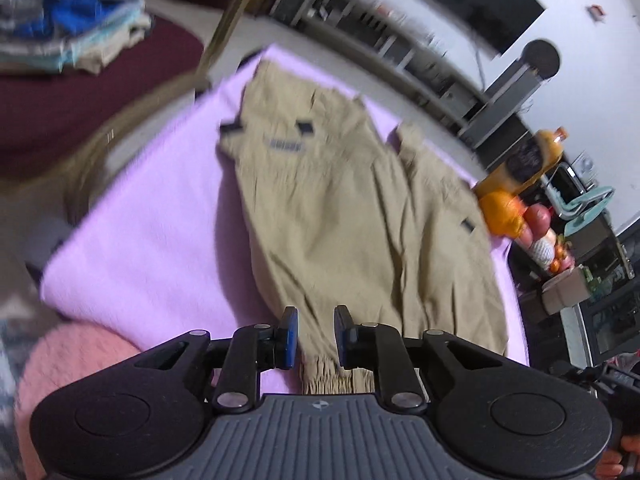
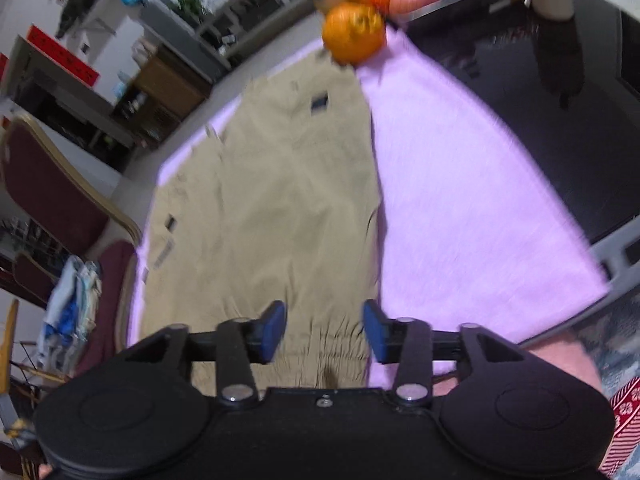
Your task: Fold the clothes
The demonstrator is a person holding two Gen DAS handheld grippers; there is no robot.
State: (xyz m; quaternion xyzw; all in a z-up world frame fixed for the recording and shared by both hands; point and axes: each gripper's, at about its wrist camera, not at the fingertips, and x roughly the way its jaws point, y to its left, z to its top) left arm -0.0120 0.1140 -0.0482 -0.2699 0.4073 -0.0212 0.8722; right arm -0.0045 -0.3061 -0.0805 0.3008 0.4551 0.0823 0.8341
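— Left wrist view: where are the khaki trousers (image 1: 340, 208)?
— Flat on the lilac cloth (image 1: 152, 240). Left gripper (image 1: 316, 338) gapes above a cuff, empty.
— Right gripper (image 2: 324, 330)?
— Spread wide, gripping nothing, over the hem.

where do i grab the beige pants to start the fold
Grip the beige cotton pants at the gathered elastic cuffs, coming from the near edge of the lilac cloth. Both legs lie flat pointing at you: left gripper and right gripper hang open over them.
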